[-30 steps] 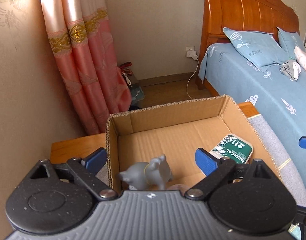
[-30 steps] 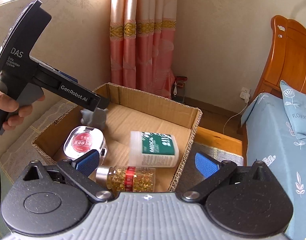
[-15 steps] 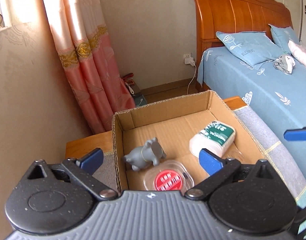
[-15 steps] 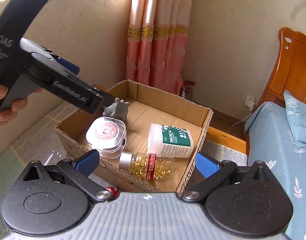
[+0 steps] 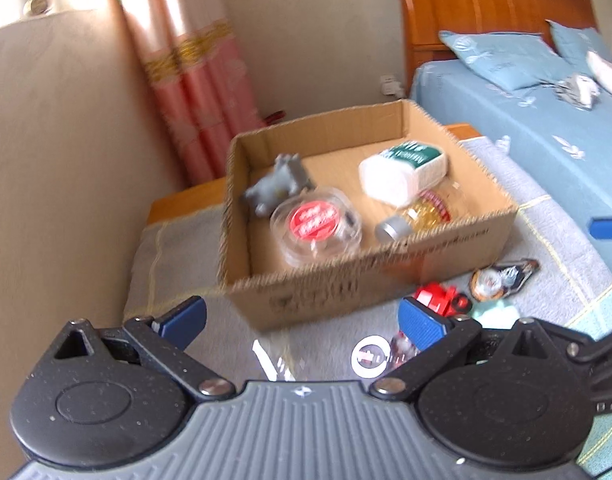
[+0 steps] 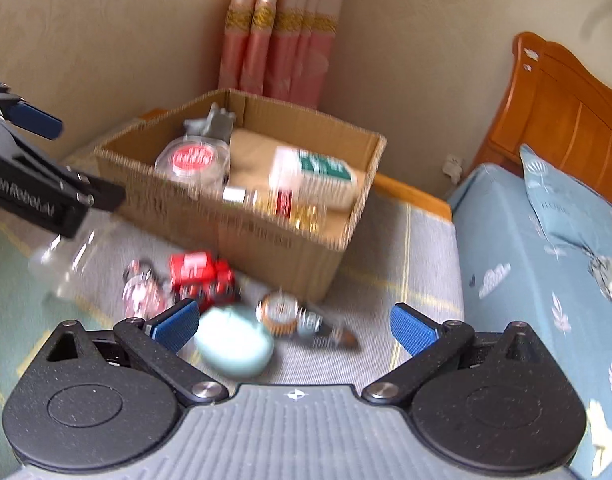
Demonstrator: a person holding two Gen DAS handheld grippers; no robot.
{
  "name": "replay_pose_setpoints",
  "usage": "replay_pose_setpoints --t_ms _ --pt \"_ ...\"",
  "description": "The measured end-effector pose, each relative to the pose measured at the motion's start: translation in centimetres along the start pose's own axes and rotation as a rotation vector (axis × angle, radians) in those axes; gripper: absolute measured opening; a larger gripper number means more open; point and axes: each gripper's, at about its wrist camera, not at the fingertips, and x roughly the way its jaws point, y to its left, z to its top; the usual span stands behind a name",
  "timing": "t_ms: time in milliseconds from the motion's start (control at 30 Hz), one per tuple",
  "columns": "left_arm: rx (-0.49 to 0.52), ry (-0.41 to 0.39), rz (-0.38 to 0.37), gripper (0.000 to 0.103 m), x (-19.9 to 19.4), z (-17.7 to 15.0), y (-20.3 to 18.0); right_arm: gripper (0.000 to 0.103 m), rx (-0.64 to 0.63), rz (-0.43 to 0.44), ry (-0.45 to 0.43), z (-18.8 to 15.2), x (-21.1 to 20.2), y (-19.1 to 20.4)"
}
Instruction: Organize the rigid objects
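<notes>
Left gripper [image 5: 301, 322]: jaws standing wide apart with nothing between them, hanging over the mat in front of the box.
Clear bottle [image 6: 61, 264]: lying on its side at the left of the mat, blurred; it is see-through, so the jaws could be misjudging its edges and knocking it into a roll.
Cardboard box [image 5: 446, 240]: sitting open-topped on the grey mat [image 5: 173, 248] on the bench, already holding a grey animal figure [image 5: 275, 186], a round clear tub with a red label [image 5: 316, 222], a white and green medical bottle [image 5: 402, 170] and a bottle of golden capsules [image 5: 418, 216], all lying loose.
Red toy truck [image 6: 201, 276]: waiting on the mat just in front of the box wall, beside a small pinkish clear item I cannot identify.
Pale green round case [image 6: 233, 346]: lying nearest the right gripper, smooth and domed, so a grip high on its curve could be squeezing it out sideways.
Watch-like item [image 6: 281, 310]: lying just beside the case, close enough that a reach for one could be nudging the other.
Right gripper [image 6: 293, 330]: jaws spread wide and empty, hovering over the case and the watch-like item.
Crowding risk: both grippers are working the same small patch in front of the box, so they could be colliding.
Blur: both views are smeared, so small details are staying uncertain.
</notes>
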Motion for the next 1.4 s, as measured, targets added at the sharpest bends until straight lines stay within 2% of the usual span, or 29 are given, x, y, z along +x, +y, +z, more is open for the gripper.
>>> replay_pose_setpoints --t_ms 67,167,367,500,733,1000,1167,1400 --pt "-0.04 -0.01 0.02 0.102 -0.5 -1.3 0.0 0.103 0.041 0.004 0.011 -1.3 -0.2 0.1" --pt "-0.1 -0.012 0.006 0.102 -0.2 -3.0 0.5 0.103 0.133 0.042 0.034 -2.8 -0.3 -0.4" --pt "-0.172 0.064 -0.006 0.102 2.3 -5.2 1.2 0.103 0.213 0.042 0.064 -4.6 -0.2 -0.8" --pt "-0.204 0.103 -0.004 0.102 3.6 -6.5 1.7 0.103 0.259 0.11 0.034 -4.2 -1.1 -0.9" --pt "-0.252 0.144 0.017 0.102 3.9 -8.5 3.9 0.103 0.184 0.181 -0.001 -2.0 -1.4 2.1" --pt "-0.307 0.163 0.078 0.102 3.2 -10.3 6.7 0.103 0.147 0.223 0.039 -1.0 0.7 4.8" --pt "-0.325 0.161 0.101 0.102 2.6 -10.8 7.9 0.103 0.15 0.194 0.076 -1.6 1.5 5.0" --pt "-0.321 0.158 0.091 0.102 2.7 -10.6 8.0 0.103 0.255 0.133 0.11 -4.5 0.3 0.9"
